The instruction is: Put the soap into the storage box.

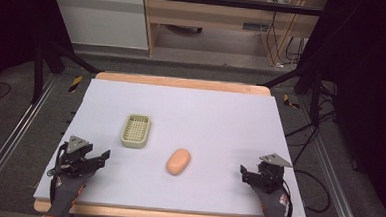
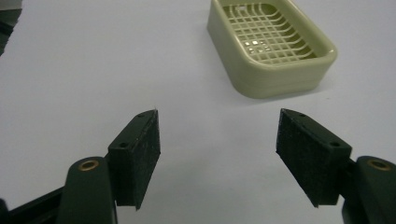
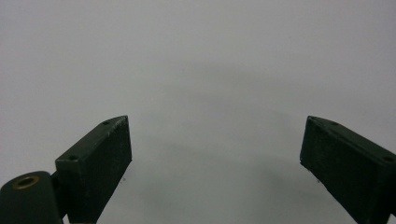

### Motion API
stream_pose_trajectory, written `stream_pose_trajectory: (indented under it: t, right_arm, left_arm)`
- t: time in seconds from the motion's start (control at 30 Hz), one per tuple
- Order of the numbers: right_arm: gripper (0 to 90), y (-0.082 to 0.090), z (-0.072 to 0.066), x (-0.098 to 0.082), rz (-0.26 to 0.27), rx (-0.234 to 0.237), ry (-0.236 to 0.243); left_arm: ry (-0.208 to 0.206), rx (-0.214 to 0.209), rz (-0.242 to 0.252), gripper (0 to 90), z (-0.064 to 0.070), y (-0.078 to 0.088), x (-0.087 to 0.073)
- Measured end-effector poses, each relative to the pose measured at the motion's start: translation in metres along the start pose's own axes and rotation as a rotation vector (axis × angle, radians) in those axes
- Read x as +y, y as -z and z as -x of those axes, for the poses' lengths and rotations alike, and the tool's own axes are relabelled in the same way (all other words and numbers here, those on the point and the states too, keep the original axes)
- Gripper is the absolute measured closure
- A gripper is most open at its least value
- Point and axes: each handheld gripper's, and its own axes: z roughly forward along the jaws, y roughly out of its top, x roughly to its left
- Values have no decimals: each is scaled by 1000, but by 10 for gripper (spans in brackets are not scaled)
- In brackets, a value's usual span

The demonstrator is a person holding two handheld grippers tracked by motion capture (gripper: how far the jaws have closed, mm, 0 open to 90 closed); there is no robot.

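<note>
Soap [image 1: 178, 161], an orange oval bar, is lying flat on the pale sheet covering the desk [image 1: 220, 125], a little toward the near side of the middle and touching nothing else. A pale green soap dish [image 1: 136, 130] with a grid bottom is sitting just up and to the left of it, near but apart, and it is holding nothing inside. In the high view the left tool [image 1: 100, 159] is resting low over the near left part of the desk, held by a gloved hand [image 1: 67, 182], with its jaws pointing toward the middle. The right tool [image 1: 243, 172] is sitting over the near right part, held by the other gloved hand [image 1: 274, 203], well apart from the bar. In the left gripper view the left tool [image 2: 217, 140] is standing with its jaws spread wide and gripping nothing, and the soap dish [image 2: 271, 44] is lying ahead of them, up and to the right. In the right gripper view the right tool [image 3: 215, 149] is likewise showing its jaws spread wide over bare sheet, pinching nothing.
</note>
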Motion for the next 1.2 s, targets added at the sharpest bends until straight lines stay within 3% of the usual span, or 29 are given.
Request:
stream_pose_trajectory:
  t: [0.5, 1.2]
  right_arm:
    - [80, 1, -1, 0, -9, -12, 4]
    - [76, 4, -2, 1, 19, -17, -1]
  left_arm:
    - [-56, -84, -8, 289, 28, 3, 6]
    - [-136, -137, -9, 251, 58, 6, 18]
